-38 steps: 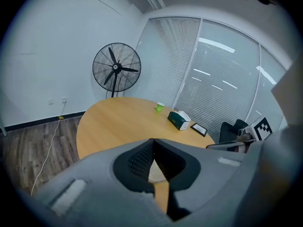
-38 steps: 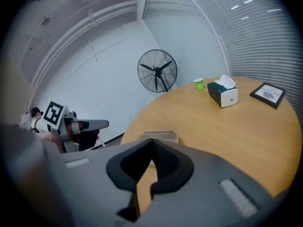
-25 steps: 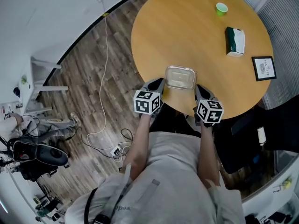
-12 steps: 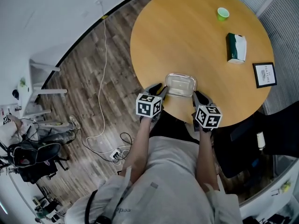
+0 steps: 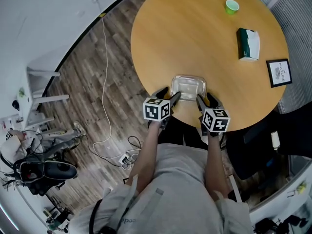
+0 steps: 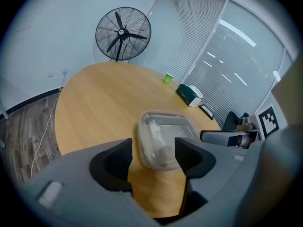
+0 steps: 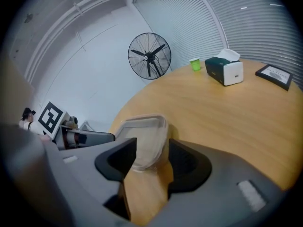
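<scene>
A clear plastic food container [image 5: 188, 88] with its lid on sits on the round wooden counter [image 5: 195, 38], close to the edge nearest the person. The left gripper [image 5: 174, 97] and right gripper [image 5: 200, 101] flank its near end. Both are released, jaws spread, each with a near corner of the box showing between them. I can't tell whether they touch it.

It looks light and thin-walled, with rounded corners and smooth, probably slippery sides. A hard squeeze would likely flex it or pop the lid. The stiffer lid rim along the short ends seems the safest hold.

A green cup [image 5: 232, 6], a tissue box [image 5: 248, 44] and a framed card [image 5: 279, 73] stand well apart across the counter.
</scene>
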